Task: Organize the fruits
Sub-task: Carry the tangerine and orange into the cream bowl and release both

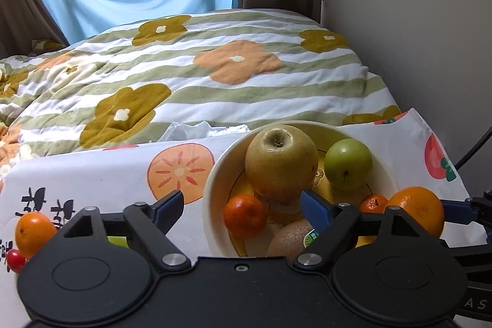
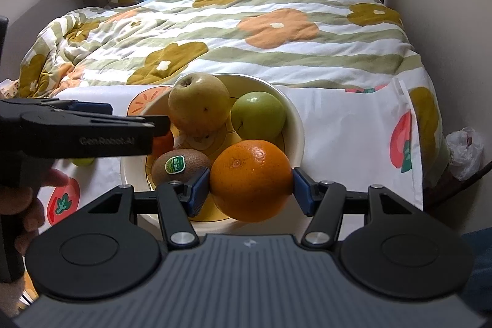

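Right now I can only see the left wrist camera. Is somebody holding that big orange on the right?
Observer: Yes. The right gripper has both blue pads pressed on the big orange.
Operator: Is it inside the bowl yet?
Observer: It covers the near rim of the bowl, next to the kiwi. I cannot tell whether it rests inside.
Operator: What's past the right edge of the table?
Observer: A white plastic bag sits low down there.
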### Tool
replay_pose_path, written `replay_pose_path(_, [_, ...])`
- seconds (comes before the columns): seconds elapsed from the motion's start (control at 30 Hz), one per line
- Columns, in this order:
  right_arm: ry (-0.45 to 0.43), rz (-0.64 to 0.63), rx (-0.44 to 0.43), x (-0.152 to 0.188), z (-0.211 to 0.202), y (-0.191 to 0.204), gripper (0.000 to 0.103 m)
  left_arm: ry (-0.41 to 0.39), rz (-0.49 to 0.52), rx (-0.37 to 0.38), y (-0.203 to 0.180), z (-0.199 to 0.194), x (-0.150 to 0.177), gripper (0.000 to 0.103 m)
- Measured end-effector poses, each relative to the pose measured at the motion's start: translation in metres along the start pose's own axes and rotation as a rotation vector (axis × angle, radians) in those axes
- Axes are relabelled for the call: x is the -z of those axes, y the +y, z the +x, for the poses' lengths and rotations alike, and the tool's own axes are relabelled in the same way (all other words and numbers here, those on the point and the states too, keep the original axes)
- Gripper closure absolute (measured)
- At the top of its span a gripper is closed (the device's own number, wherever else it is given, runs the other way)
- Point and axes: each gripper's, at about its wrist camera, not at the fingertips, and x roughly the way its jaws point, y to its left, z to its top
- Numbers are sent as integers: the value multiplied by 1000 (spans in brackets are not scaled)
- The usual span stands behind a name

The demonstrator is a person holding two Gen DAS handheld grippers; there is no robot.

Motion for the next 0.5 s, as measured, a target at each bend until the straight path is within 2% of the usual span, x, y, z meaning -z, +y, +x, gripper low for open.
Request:
replay_pose_path(0.07, [0,-2,0,0,-1,0,30,2,-7,-1,2,-5,-1,11])
replay_pose_path(0.27, [-3,-20,-1,2,-4,3,30,-14,-44,-1,12,-30,3,4])
replay_pose_path(0.5, [2,-72,-11,5,11,12,30,-4,-63,-19,22,-42,16,3])
